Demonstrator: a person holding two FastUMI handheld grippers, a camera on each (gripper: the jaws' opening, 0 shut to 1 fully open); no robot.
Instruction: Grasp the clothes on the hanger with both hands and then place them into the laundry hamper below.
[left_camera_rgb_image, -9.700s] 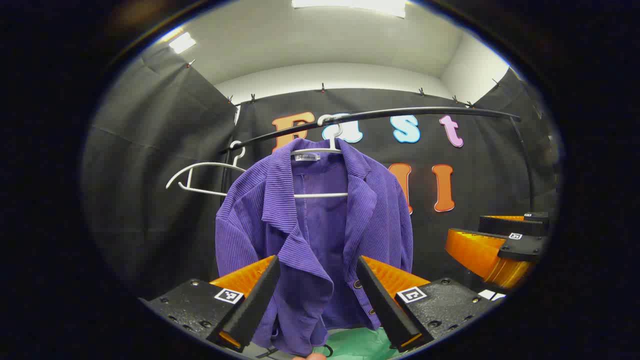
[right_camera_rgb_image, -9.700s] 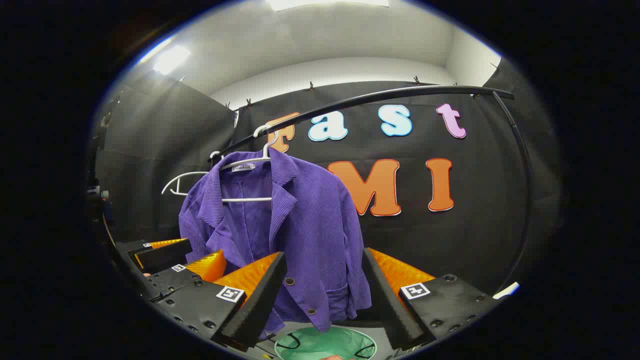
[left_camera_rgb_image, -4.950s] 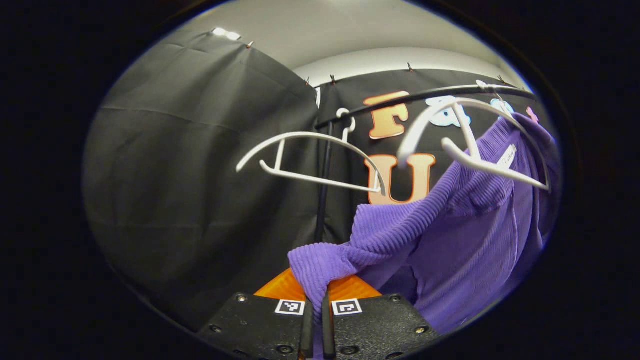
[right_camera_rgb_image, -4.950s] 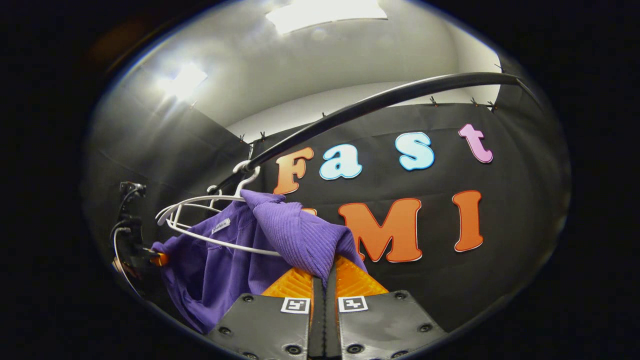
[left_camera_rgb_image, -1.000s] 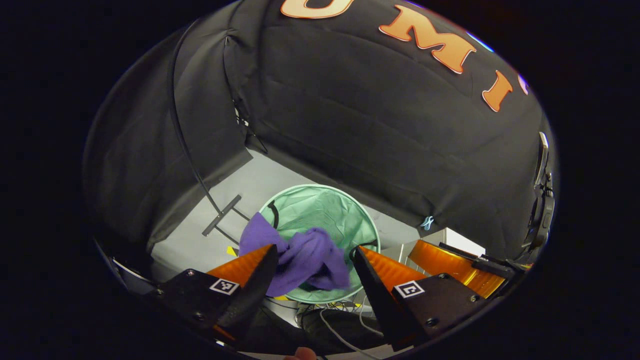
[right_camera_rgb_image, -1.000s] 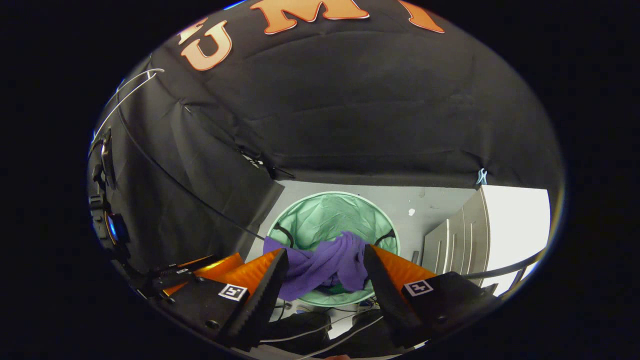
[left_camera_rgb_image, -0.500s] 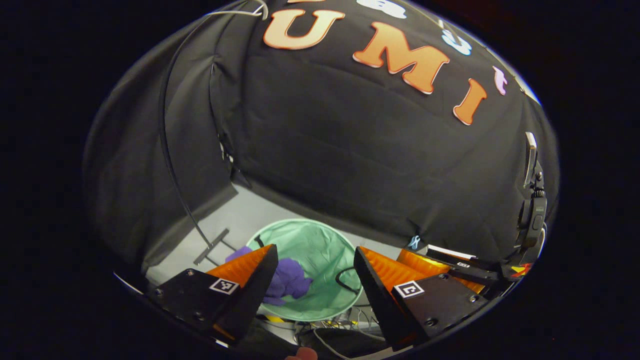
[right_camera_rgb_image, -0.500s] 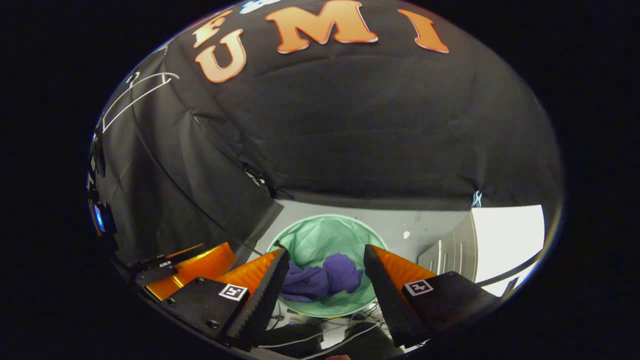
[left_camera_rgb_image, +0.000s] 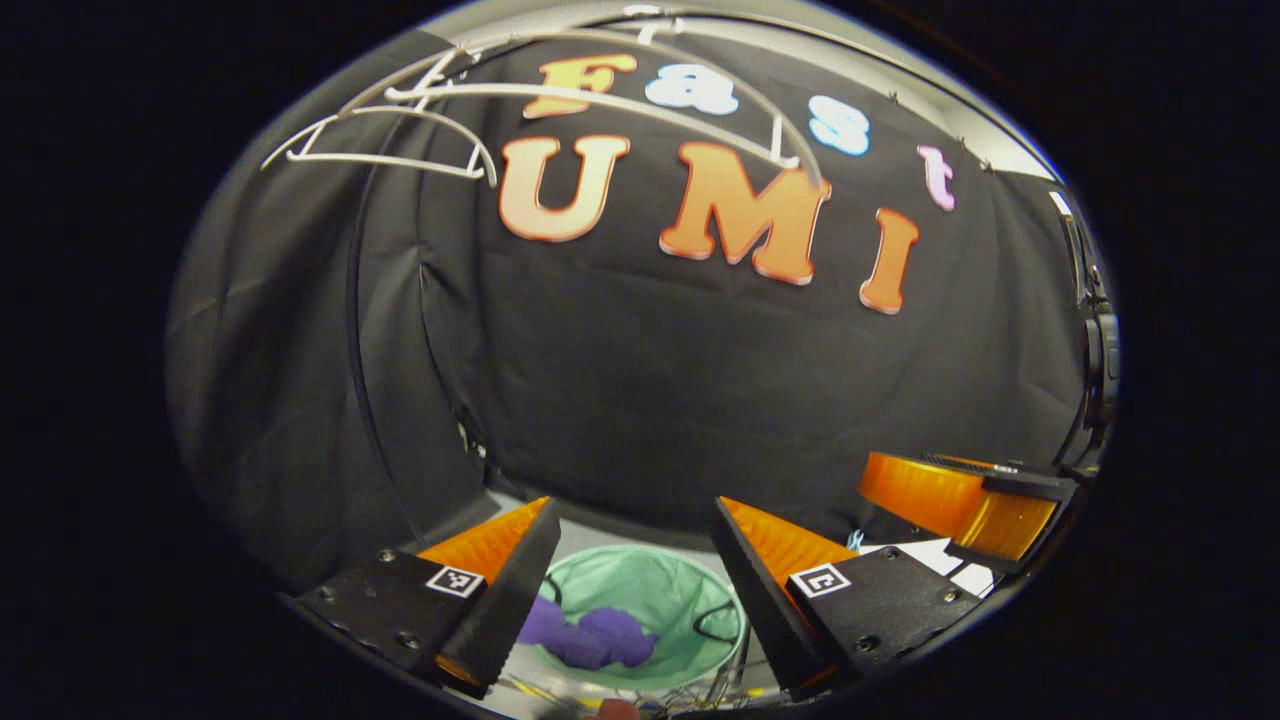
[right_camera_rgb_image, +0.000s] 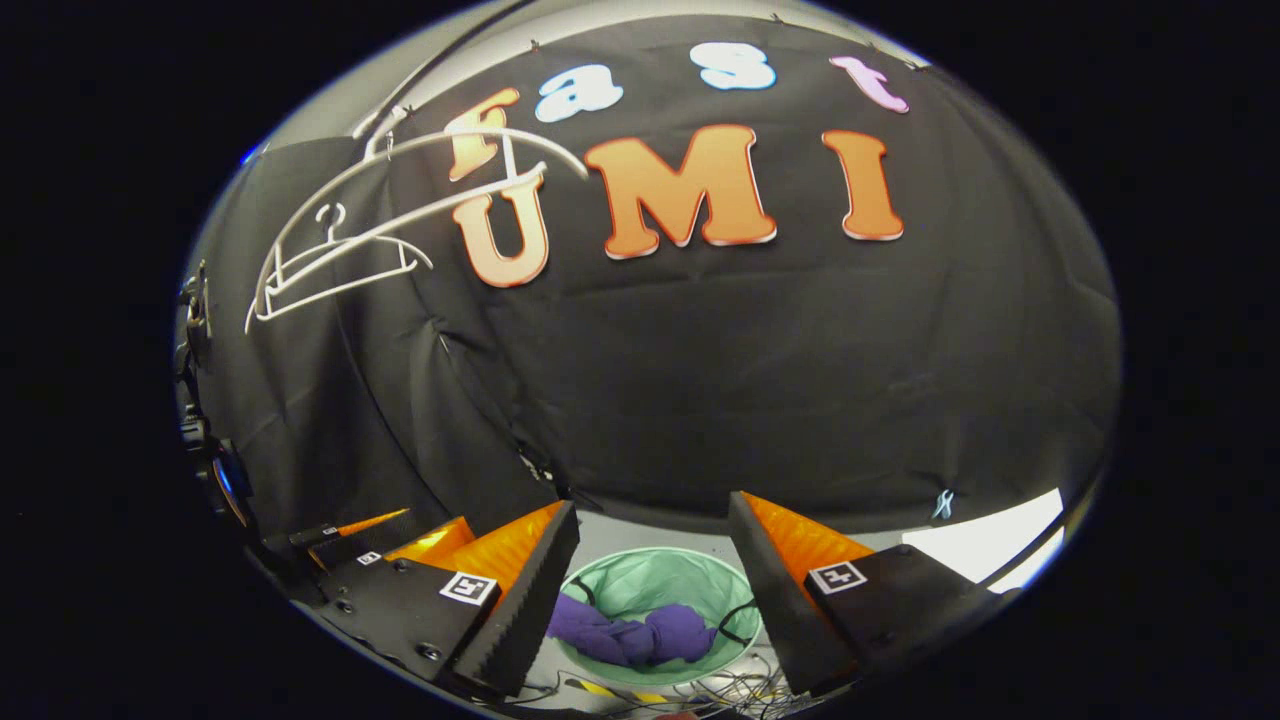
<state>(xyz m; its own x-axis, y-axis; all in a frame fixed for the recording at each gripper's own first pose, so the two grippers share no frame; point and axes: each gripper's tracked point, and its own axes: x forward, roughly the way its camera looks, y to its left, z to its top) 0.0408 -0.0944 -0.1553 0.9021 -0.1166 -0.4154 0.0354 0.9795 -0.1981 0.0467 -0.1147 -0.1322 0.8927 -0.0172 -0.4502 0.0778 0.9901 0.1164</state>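
Observation:
The purple corduroy jacket (left_camera_rgb_image: 590, 637) lies crumpled inside the round green laundry hamper (left_camera_rgb_image: 668, 592) on the floor; in the right gripper view the jacket (right_camera_rgb_image: 632, 636) rests low in the hamper (right_camera_rgb_image: 660, 585). My left gripper (left_camera_rgb_image: 630, 600) hangs open above the hamper, nothing between its fingers. My right gripper (right_camera_rgb_image: 650, 600) is also open and empty over the hamper; it appears in the left gripper view as well, at the right (left_camera_rgb_image: 960, 495). Two bare white hangers (left_camera_rgb_image: 400, 160) hang on the rail at the top left, and the hangers (right_camera_rgb_image: 340, 250) are bare in the right gripper view.
The rack's black upright pole (left_camera_rgb_image: 365, 380) runs down the left side. Loose cables (right_camera_rgb_image: 700, 690) and a yellow-black strip lie on the floor in front of the hamper. A white panel (right_camera_rgb_image: 990, 545) stands at the right. A fingertip (left_camera_rgb_image: 612, 708) shows at the bottom edge.
Both grippers let the jacket drop into the hamper about a second ago and have since tilted upward, so the hamper sank lower in both views and the hangers came into sight.

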